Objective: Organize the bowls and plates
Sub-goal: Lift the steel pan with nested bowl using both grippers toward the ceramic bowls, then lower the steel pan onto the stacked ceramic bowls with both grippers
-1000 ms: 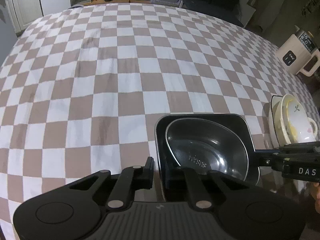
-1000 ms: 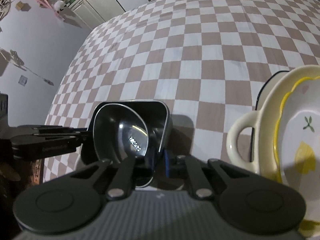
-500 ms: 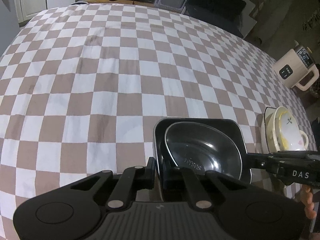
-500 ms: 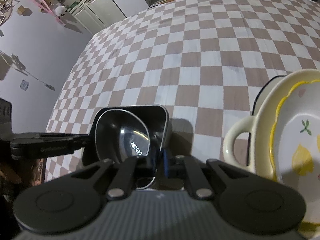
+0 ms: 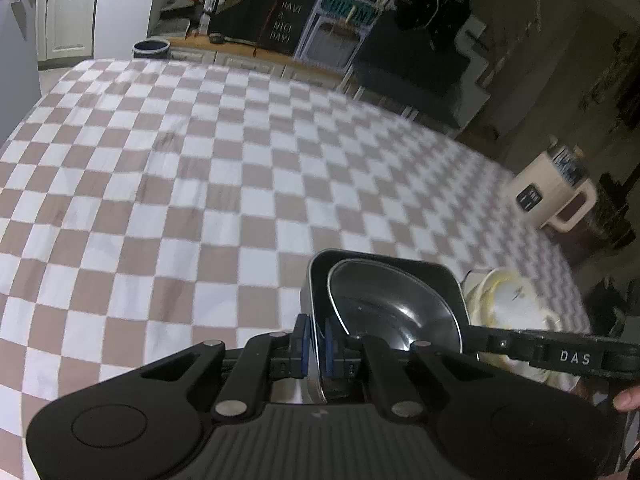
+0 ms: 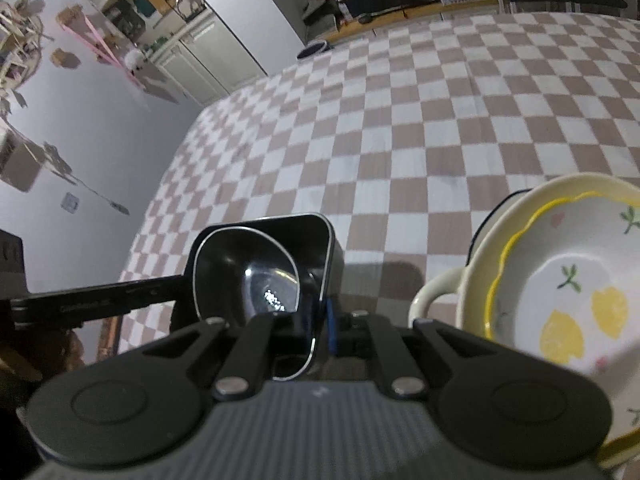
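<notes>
A black square dish holds a smaller dark rounded bowl. My left gripper is shut on the dish's near-left rim. My right gripper is shut on its opposite rim, and the dish with the bowl shows in the right wrist view too. Both hold it lifted above the checkered tablecloth. To the right lies a stack: a white lemon-print bowl inside a cream handled bowl, also seen blurred in the left wrist view.
A cream electric kettle stands past the table's right edge. A counter with a "Have a nice day" sign and cabinets lie beyond the far edge. A grey wall runs along the left side. The right gripper's arm crosses behind the dish.
Both grippers have lifted the black dish with its bowl up off the cloth. The views now sit higher and tilt back, showing more of the room.
</notes>
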Tool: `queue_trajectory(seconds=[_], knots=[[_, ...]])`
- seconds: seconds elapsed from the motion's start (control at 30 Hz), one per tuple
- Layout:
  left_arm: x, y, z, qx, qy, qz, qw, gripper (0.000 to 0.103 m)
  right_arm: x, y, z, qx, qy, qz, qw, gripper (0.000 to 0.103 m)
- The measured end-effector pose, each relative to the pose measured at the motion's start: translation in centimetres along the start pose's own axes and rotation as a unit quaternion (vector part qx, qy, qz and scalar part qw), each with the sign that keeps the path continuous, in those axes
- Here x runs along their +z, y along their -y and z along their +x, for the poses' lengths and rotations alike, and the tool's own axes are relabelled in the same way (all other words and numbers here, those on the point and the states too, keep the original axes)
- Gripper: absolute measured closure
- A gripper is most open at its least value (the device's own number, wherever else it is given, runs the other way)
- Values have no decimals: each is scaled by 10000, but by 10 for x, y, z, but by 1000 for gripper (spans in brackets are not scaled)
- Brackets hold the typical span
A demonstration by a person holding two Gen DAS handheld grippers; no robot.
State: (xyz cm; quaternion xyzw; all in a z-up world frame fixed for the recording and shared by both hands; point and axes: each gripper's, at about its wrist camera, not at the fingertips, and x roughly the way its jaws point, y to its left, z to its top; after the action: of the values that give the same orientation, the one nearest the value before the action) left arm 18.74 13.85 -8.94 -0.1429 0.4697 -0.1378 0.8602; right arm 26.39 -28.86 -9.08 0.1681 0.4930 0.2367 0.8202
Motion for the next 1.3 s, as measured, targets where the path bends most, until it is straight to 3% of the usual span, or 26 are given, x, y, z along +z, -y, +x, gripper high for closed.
queue_trajectory(seconds=[0.33, 0.67, 1.0, 1.3], knots=[[3, 51, -23, -500, 665, -77, 9965, 96, 9, 27, -79, 257, 813, 291, 9959, 94], [8, 104, -17, -728, 910, 46, 9932, 96, 1, 55, -136, 378, 1453, 468, 9876, 94], [3, 154, 17, -741, 600, 392, 9947, 96, -5, 89, -164, 362, 1841, 865, 9784, 94], [-4, 181, 42, -742, 329, 607, 9948, 96, -18, 122, -162, 28, 1567, 1035, 9822, 94]])
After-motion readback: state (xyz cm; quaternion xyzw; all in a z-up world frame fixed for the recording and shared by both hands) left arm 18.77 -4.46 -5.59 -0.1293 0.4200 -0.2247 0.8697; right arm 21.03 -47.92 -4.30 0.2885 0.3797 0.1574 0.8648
